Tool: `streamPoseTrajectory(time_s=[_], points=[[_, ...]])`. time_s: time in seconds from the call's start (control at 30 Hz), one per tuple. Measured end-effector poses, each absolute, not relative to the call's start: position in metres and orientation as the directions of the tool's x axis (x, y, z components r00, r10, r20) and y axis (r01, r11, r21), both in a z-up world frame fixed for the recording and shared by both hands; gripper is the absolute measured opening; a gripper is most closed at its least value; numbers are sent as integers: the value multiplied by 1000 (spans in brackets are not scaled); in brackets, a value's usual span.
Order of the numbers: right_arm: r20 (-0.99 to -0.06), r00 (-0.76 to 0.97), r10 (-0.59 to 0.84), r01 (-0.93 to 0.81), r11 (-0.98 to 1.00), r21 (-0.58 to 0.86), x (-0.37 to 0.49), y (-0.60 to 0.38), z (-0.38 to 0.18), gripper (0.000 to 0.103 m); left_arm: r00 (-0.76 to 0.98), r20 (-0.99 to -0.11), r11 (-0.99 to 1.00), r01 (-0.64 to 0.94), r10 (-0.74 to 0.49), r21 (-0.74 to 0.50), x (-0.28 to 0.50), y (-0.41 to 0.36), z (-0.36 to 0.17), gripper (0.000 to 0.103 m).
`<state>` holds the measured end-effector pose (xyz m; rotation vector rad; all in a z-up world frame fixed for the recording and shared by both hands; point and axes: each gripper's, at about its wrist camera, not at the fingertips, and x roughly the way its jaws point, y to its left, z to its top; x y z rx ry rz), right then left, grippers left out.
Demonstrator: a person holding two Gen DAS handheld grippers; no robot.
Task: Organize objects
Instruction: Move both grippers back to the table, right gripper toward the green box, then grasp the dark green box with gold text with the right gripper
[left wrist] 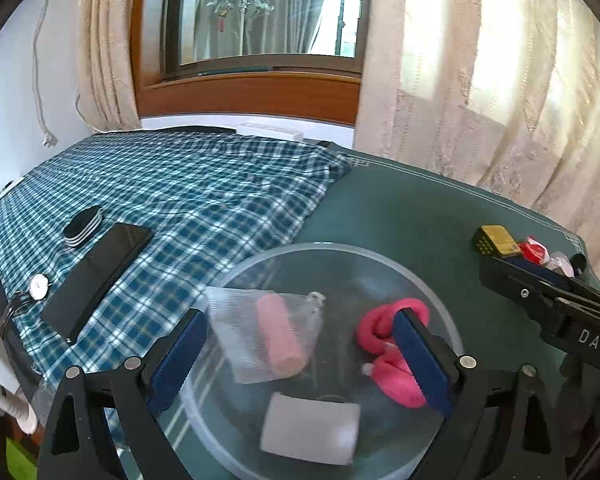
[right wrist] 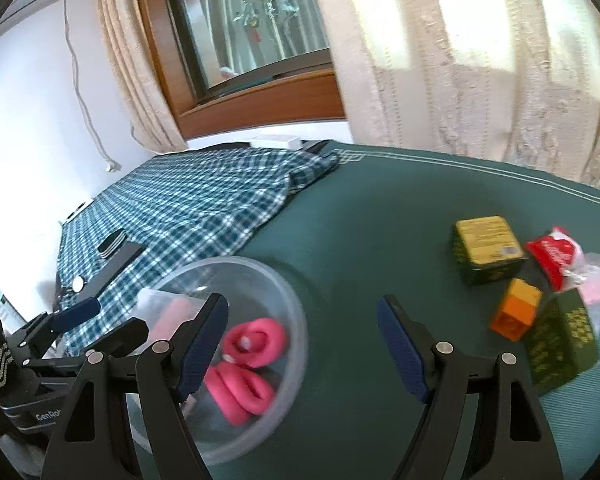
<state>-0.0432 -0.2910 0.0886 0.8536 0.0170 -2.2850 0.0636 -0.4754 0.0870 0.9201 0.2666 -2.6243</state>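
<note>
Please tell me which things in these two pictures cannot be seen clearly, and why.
- White block in the clear bowl: left wrist view, motion blur, identity unclear.
- Pink item in the mesh bag: left view, mesh veils it.
- Dark green box print: right view, blurred.
- Watch dial: left view, too small.
- Right tongs: left view, cut off by the edge.

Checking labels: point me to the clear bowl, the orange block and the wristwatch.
clear bowl point(right wrist: 300, 320), right wrist view, on its right rim.
orange block point(right wrist: 516, 312), right wrist view, middle of its front face.
wristwatch point(left wrist: 39, 286), left wrist view, on the white dial.
</note>
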Motion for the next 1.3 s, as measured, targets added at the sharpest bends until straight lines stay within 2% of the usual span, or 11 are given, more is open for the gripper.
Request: streamPoseTrajectory(time_s=[0.3, 0.53, 0.77, 1.07, 1.17, 1.23, 1.3], points=[[-558, -659, -504, 525, -840, 138, -46, -237, 92, 78, -740, -634, -943, 329, -225, -49, 50, -443, 88, 96], [-523, -770, -367, 400, -915, 53, -52, -186, 88, 78, -745, -636, -957, 289, -201, -36, 40, -417, 88, 96], [-561, -757, -335, 341, -935, 97, -72, -147, 74, 78, -742, -647, -967, 254, -177, -27, 26, -391, 86, 96], [-615, -682, -394, 356, -915, 191, -100, -135, 52, 77, -740, -654, -977, 212, -153, -10, 15, -361, 86, 96], [-632, -651, -421, 376, -902, 214, -106, -137, 46, 68, -737, -659, -980, 201, -149, -3, 11, -353, 86, 96], [-643, -636, -427, 391, -896, 209, -108, -140, 42, 49, -735, -662, -981, 196, -147, 0, 10, -349, 85, 96], [-659, -623, -421, 397, -896, 197, -110, -142, 39, 37, -732, -665, -982, 190, -145, 4, 7, -344, 84, 96]])
